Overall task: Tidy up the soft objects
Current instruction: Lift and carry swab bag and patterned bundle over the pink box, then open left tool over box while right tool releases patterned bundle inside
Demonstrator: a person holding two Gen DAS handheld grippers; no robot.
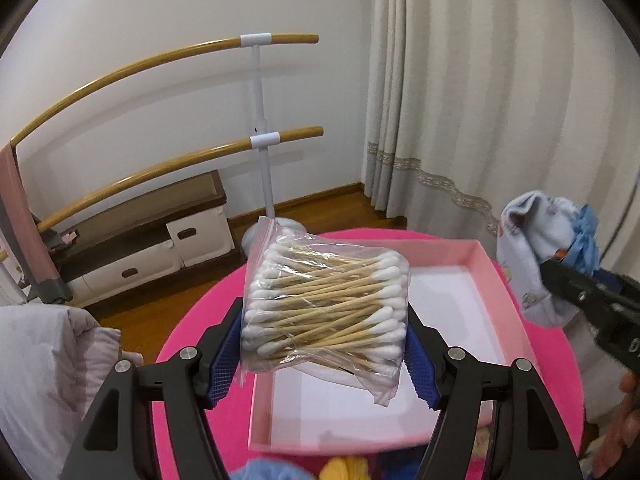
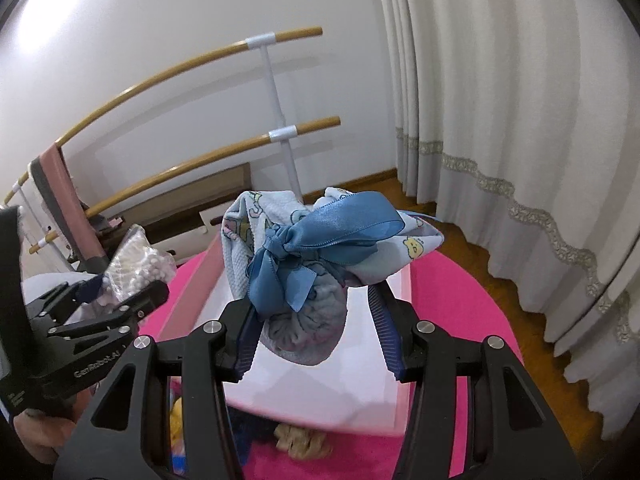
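Cotton swabs, one clear bag (image 1: 326,300) of them, sit clamped between the left gripper (image 1: 325,354) pads above one pink box (image 1: 490,258) on the pink table (image 1: 192,320). One rolled cloth bundle (image 2: 304,264) with one blue ribbon (image 2: 320,236) is pinched in the right gripper (image 2: 316,336), also above the box.

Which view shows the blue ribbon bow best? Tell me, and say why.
The right wrist view: the blue ribbon bow sits centred and sharp on the rolled towel in the right gripper. The left wrist view shows only a sliver at its right edge.
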